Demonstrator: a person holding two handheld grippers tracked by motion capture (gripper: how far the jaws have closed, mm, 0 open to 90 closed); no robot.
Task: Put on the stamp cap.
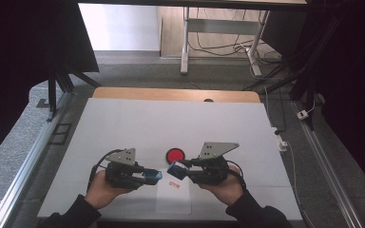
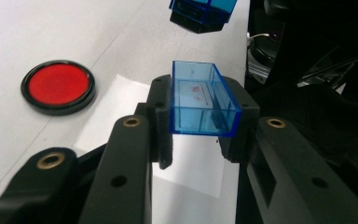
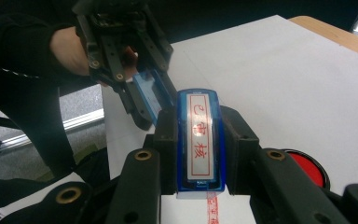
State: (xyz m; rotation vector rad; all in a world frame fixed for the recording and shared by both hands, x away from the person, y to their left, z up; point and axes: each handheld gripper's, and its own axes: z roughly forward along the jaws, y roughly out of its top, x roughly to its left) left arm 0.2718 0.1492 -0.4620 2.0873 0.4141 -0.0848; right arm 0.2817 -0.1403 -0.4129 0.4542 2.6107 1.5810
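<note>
A white-covered bench (image 1: 123, 123) fills the middle of the high view, dark floor around it. Low in the frame, a paper slip (image 1: 173, 192) bearing a red imprint lies between the two hands. The left tool (image 1: 148, 176) is clamped on a clear blue cap (image 2: 200, 100), open side up, likely just pulled off. The right tool (image 1: 179, 170) grips the blue stamp (image 3: 199, 140) by its long sides, its red-lettered face exposed. Just beyond, at centre frame, sits a red ink pad (image 1: 175, 155), near enough for inking.
</note>
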